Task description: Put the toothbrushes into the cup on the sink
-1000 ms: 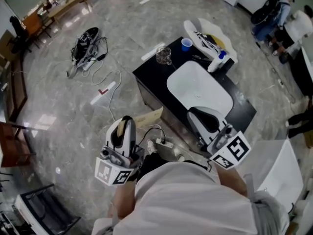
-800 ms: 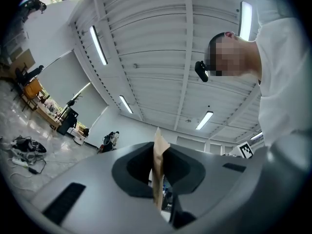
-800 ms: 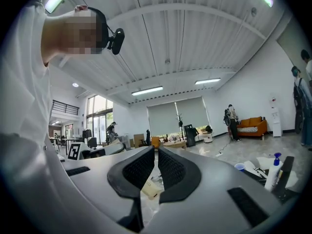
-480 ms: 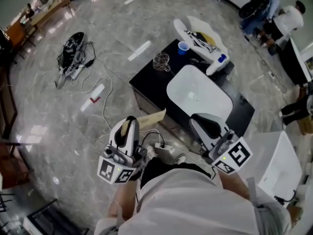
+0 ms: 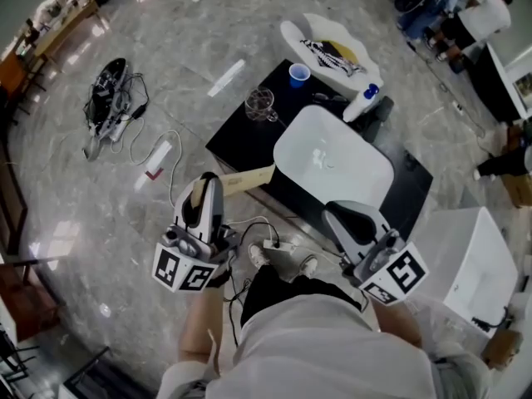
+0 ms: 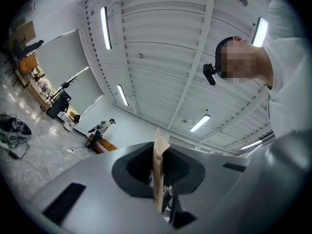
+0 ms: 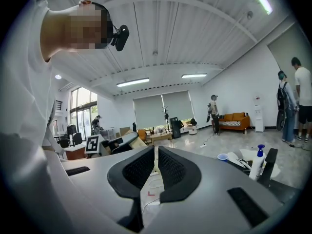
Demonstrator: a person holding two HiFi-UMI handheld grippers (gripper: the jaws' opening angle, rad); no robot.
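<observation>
A black counter (image 5: 241,140) carries a white sink basin (image 5: 332,160), a clear glass cup (image 5: 259,104) and a small blue cup (image 5: 298,74). I cannot make out any toothbrushes. My left gripper (image 5: 202,199) is held near my body, pointing up, shut on a thin tan card-like piece (image 6: 160,169). My right gripper (image 5: 353,223) hangs over the counter's near edge with its pads together and nothing between them. In the right gripper view the right gripper (image 7: 155,152) points level toward the blue cup (image 7: 223,156).
A white pump bottle (image 5: 363,105) stands behind the basin by a white cloth (image 5: 328,54) with dark items. A tan card (image 5: 247,179) leans at the counter front. Cables and gear (image 5: 108,90) lie on the floor. A white box (image 5: 474,264) stands right; people (image 5: 465,15) far right.
The head view has shifted, so the counter and sink now sit higher and further left. Both grippers stay close to my body, the left one a little further left.
</observation>
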